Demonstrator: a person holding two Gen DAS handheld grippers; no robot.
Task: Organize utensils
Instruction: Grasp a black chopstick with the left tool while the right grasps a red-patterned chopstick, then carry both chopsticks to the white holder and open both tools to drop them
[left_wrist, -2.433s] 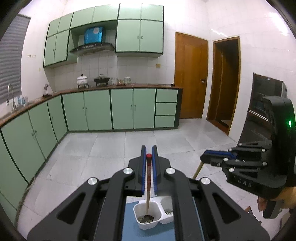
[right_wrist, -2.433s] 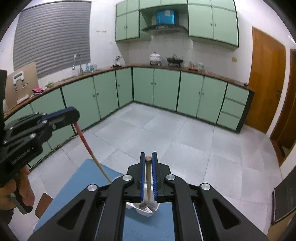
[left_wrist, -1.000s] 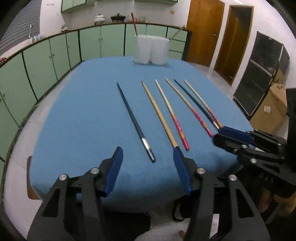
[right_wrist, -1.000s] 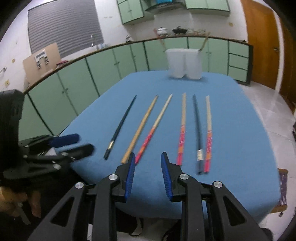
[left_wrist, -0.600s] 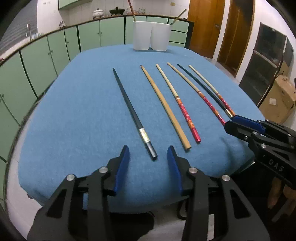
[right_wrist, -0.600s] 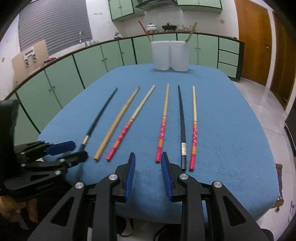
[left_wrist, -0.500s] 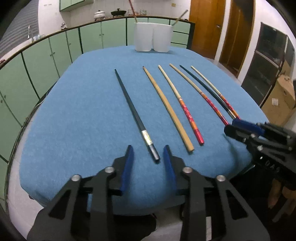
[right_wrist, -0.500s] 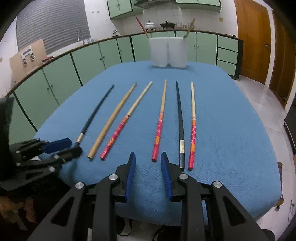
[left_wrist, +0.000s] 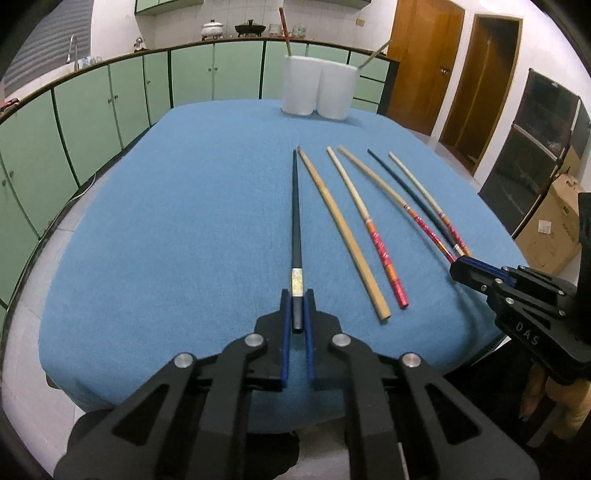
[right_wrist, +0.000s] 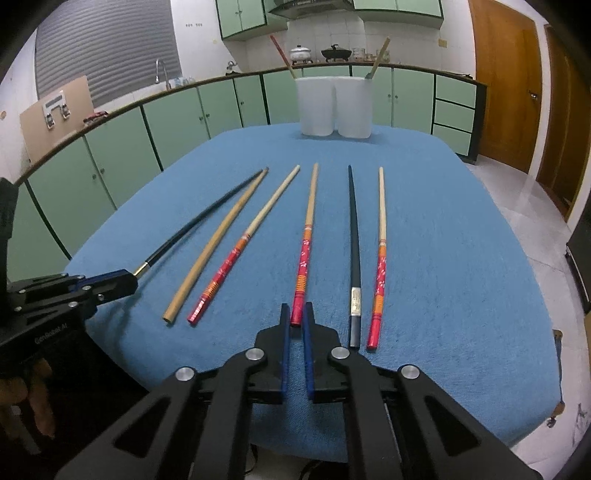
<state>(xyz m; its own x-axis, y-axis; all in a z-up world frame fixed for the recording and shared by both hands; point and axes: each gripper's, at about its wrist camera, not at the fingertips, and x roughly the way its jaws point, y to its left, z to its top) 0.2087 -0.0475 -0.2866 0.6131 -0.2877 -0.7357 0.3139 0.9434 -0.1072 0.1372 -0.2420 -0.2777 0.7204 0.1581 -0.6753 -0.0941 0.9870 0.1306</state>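
Several chopsticks lie side by side on the blue table (left_wrist: 166, 221). My left gripper (left_wrist: 296, 298) is shut on the near end of the leftmost black chopstick (left_wrist: 295, 206), which also shows in the right wrist view (right_wrist: 199, 225). My right gripper (right_wrist: 295, 312) has its jaws closed around the near end of a red-and-wood chopstick (right_wrist: 306, 236). A plain wooden chopstick (right_wrist: 218, 240), another red one (right_wrist: 247, 240), a second black one (right_wrist: 354, 251) and an orange-red one (right_wrist: 381, 251) lie beside them. Two white cups (right_wrist: 334, 107) stand at the far edge, each with one chopstick in it.
The table's near edge is just under both grippers. Green cabinets (right_wrist: 147, 122) run along the left and back walls. Wooden doors (left_wrist: 424, 62) and a cardboard box (left_wrist: 550, 229) are on the right. The left gripper shows in the right wrist view (right_wrist: 129, 282).
Both grippers left the cups, came back to the table's near edge and narrowed. The left one closed on the black chopstick; the right one closed around the red chopstick's end.
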